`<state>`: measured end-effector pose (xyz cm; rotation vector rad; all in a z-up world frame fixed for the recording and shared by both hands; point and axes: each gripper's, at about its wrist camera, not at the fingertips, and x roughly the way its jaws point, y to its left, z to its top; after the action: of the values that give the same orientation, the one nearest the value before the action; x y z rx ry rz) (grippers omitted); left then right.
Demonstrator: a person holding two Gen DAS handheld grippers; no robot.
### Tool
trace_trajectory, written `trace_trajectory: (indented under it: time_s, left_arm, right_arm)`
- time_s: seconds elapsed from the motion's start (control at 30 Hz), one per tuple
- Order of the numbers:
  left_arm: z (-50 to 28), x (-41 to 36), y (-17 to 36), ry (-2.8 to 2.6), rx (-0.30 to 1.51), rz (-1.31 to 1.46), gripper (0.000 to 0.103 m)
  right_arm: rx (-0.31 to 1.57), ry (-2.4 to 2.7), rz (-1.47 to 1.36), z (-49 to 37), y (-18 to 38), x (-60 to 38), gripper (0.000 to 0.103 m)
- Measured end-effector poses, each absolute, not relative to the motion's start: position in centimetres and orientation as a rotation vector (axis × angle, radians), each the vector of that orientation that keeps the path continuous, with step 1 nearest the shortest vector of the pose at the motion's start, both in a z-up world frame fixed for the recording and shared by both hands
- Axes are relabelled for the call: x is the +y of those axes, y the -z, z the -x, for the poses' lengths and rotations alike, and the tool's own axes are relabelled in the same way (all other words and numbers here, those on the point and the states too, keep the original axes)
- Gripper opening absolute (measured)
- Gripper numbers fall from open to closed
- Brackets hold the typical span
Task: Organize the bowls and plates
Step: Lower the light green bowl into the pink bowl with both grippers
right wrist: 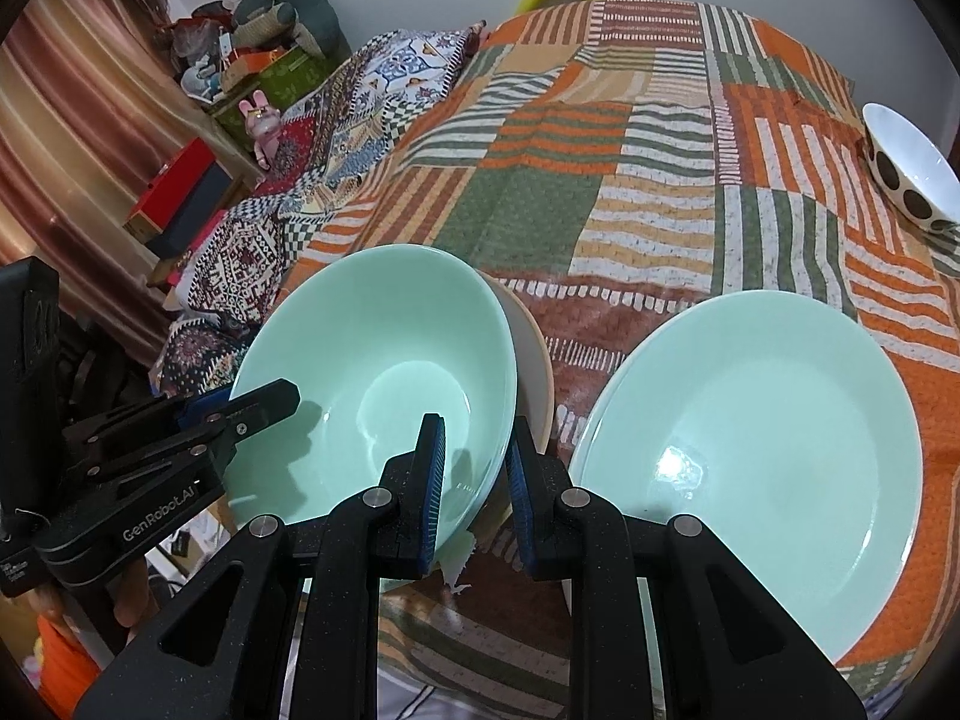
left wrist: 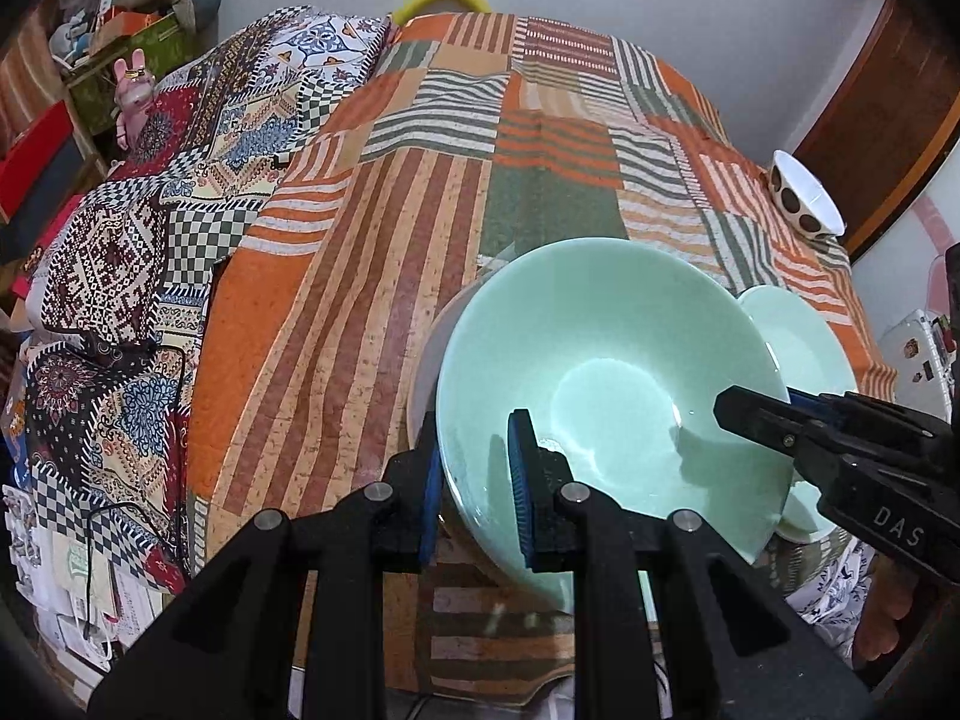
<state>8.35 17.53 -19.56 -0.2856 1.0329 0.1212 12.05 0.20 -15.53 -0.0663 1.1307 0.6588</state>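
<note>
The mint-green bowl point(left wrist: 606, 372) is tilted above a beige bowl point(right wrist: 531, 360) on the striped patchwork cloth point(left wrist: 372, 276), its rim clamped on both sides: the left gripper point(left wrist: 474, 480) pinches the rim at about seven o'clock, one pad inside and one outside, and the right gripper point(right wrist: 474, 480) does the same at about four o'clock of the bowl. The right wrist view shows the whole mint-green plate point(right wrist: 756, 456) at three o'clock of the bowl, mostly hidden in the left view, while both views show a white bowl with dark dots point(left wrist: 807, 192) at the cloth's far right edge.
</note>
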Motion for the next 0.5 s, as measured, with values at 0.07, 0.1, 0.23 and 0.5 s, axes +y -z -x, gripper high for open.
trace_trajectory:
  time_s: [0.07,0.1,0.23,0.5]
  left_arm:
    - [-8.6,17.5,19.9,-0.122,1.039,0.279,0.02]
    - [-8.7,17.5,20.0,-0.12,1.041,0.276,0.02]
    - [-9.3,17.6,20.3,-0.119,1.041,0.272,0.019]
    - [-9.8,18.1,20.6,-0.115,1.033,0.297,0.019]
  right_arm:
    - [1.134,-0.657,0.069,-12.2,15.7,0.3,0.019]
    - [1.135,-0.656,0.071,-12.2,15.7,0.3,0.019]
    - [1.136,-0.655,0.061,-12.5,15.9,0.1,0.019]
    - [1.113,-0.654,0.098,-12.2,15.9,0.4,0.019]
